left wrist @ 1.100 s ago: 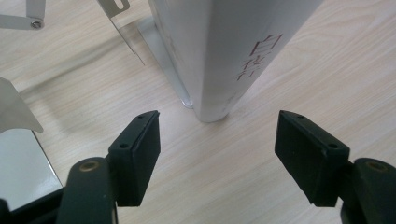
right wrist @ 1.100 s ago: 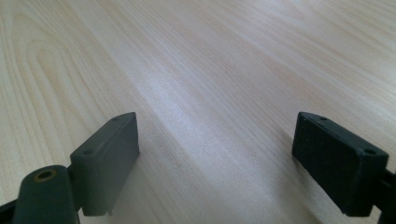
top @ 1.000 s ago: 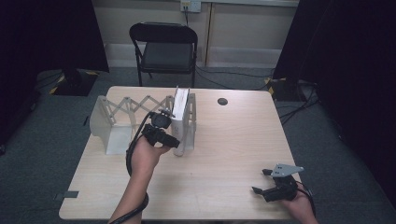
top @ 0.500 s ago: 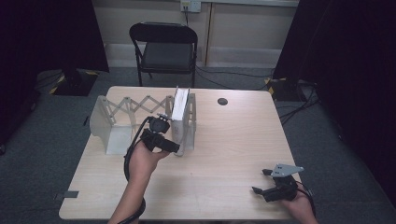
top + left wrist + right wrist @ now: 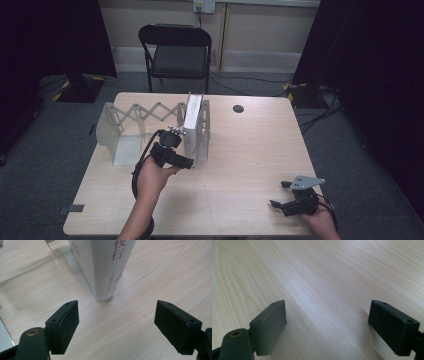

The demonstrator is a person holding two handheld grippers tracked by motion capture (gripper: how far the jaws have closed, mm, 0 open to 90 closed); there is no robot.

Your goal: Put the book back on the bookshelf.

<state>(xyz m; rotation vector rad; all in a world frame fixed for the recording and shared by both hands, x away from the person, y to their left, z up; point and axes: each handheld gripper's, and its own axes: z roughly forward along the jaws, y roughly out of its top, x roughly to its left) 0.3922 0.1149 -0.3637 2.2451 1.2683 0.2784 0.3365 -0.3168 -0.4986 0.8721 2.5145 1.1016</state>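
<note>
The book (image 5: 192, 124) stood upright on the table (image 5: 240, 200), leaning against the right end plate of the rack (image 5: 120, 135), whose scissor lattice ran leftward to a second plate. The left gripper view gave what the high view could not: the book's (image 5: 105, 267) white spine close up, with red characters printed down it, its foot resting on bare wood beside the rack's (image 5: 75, 265) metal foot. From above, the left gripper (image 5: 186, 161) sat just in front of the book's near edge. Its jaws had just been opening and stood wide apart, the book ahead of them rather than between the pads (nothing was gripped).

The right gripper (image 5: 281, 195) lay near the table's front right corner, well apart from the book; in its own view the jaws gaped over plain wood grain. A small dark disc (image 5: 238, 108) sat toward the far edge. Right of the book the tabletop ran open to that edge, while the rack closed off the left side. A chair (image 5: 176, 52) stood beyond the table.
</note>
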